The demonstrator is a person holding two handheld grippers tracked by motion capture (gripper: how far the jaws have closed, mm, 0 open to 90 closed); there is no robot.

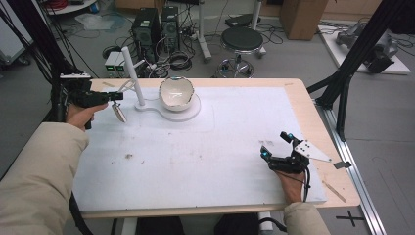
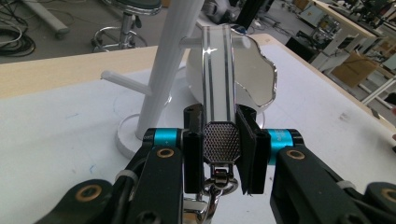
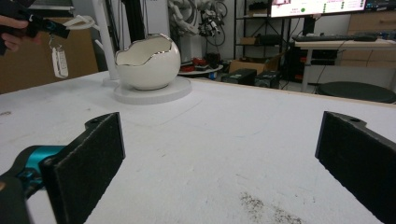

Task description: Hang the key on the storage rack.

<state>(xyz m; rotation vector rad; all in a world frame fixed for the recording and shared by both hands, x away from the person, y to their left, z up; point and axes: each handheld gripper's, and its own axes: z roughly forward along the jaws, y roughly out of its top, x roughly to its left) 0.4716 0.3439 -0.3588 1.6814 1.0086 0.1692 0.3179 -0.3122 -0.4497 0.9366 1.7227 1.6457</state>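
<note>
My left gripper (image 1: 116,96) hovers at the table's far left, just left of a white peg stand (image 1: 133,78). It is shut on a striped strap (image 2: 217,70), pinched at its mesh buckle (image 2: 222,142). A small key fob (image 1: 119,113) dangles from the strap below the jaws. In the left gripper view the strap rises between the jaws in front of the stand (image 2: 163,79) and its pegs. A white egg-shaped bowl (image 1: 176,92) with a jagged gold rim sits on the stand's round base (image 1: 192,111). My right gripper (image 1: 276,147) rests low over the table's near right, open, nothing between its pads (image 3: 88,158).
A white mat (image 1: 205,156) covers most of the wooden table (image 1: 298,93). Beyond the far edge stand a black stool (image 1: 241,40), computer towers (image 1: 147,29) and cables on the floor. A black frame leg (image 1: 352,63) rises at the right.
</note>
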